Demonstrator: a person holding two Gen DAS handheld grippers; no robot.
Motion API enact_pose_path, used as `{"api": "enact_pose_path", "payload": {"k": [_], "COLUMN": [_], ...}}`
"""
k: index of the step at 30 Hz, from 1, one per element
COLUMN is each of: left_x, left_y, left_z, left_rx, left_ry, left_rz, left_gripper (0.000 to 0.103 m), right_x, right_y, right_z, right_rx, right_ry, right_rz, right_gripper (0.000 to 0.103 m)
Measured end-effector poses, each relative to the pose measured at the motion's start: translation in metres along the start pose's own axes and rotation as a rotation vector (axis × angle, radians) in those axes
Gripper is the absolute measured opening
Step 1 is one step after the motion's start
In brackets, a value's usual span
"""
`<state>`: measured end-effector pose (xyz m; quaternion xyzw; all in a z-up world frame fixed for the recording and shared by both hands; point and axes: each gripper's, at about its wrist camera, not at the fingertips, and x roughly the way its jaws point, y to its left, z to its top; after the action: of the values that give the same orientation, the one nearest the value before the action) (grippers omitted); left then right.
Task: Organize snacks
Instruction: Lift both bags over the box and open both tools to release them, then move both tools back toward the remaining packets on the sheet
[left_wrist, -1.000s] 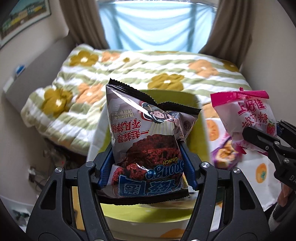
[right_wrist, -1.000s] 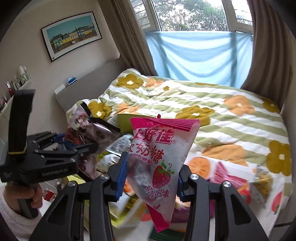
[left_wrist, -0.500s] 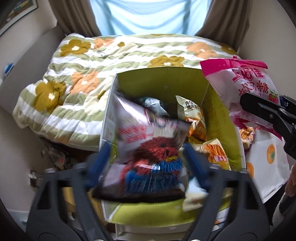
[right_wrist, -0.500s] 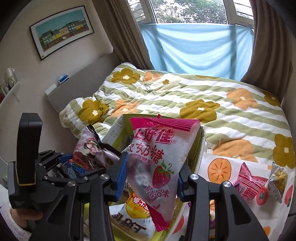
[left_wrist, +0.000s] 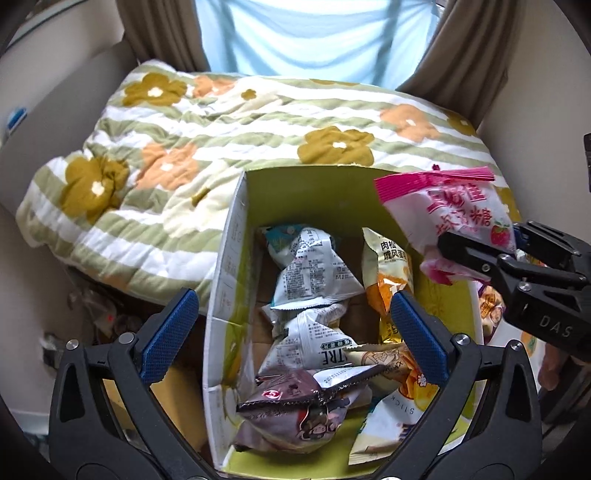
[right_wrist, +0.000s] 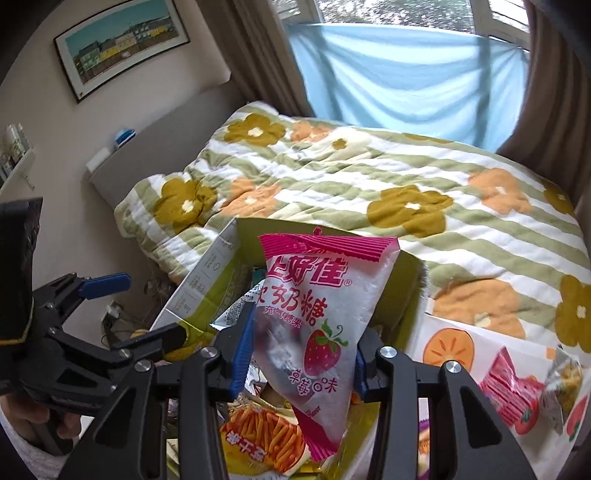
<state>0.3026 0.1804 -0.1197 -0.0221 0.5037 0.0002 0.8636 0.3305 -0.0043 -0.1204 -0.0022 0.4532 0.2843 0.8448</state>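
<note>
By the flowered bed (left_wrist: 229, 122), my left gripper (left_wrist: 291, 332) hangs released above the green box (left_wrist: 225, 266), while my right gripper (right_wrist: 301, 363) pinches the pink candy bag (right_wrist: 317, 314) mid-body over that box; it looks light, puffy and slippery.

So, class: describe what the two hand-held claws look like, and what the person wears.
Both the left claw and right claw are black frames with silver screws and blue textured pads. White lettering marks their sides. A white knitted sleeve shows.
</note>
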Motion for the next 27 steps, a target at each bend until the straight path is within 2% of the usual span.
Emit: {"api": "enact_pose_path", "payload": {"k": [5, 8, 10, 11, 12, 19, 27], "left_x": [0.009, 0.009, 0.010, 0.010, 0.010, 0.003, -0.024], "left_y": [0.001, 0.003, 0.004, 0.004, 0.004, 0.003, -0.005], "left_z": [-0.008, -0.015, -0.018, -0.020, -0.022, -0.029, -0.034], "left_rx": [-0.009, -0.021, -0.024, -0.026, -0.029, -0.023, 0.011], "left_ry": [0.031, 0.043, 0.051, 0.056, 0.058, 0.047, -0.004], "left_rz": [0.023, 0.028, 0.037, 0.041, 0.042, 0.033, 0.027], "left_gripper": [0.103, 0.103, 0.103, 0.103, 0.103, 0.103, 0.103], "right_x": [0.018, 0.026, 0.027, 0.026, 0.025, 0.013, -0.013], "right_y": [-0.003, 0.000, -0.002, -0.003, -0.004, -0.008, 0.001], "right_z": [0.001, 0.001, 0.001, 0.000, -0.001, -0.009, -0.015], "right_rx": [0.002, -0.003, 0.008, 0.023, 0.034, 0.064, 0.076], "right_ry": [0.048, 0.065, 0.056, 0.047, 0.040, 0.008, -0.036], "right_rz": [0.070, 0.084, 0.086, 0.094, 0.099, 0.068, 0.046], "right_gripper": [0.041, 0.046, 0.066, 0.087, 0.098, 0.099, 0.099]}}
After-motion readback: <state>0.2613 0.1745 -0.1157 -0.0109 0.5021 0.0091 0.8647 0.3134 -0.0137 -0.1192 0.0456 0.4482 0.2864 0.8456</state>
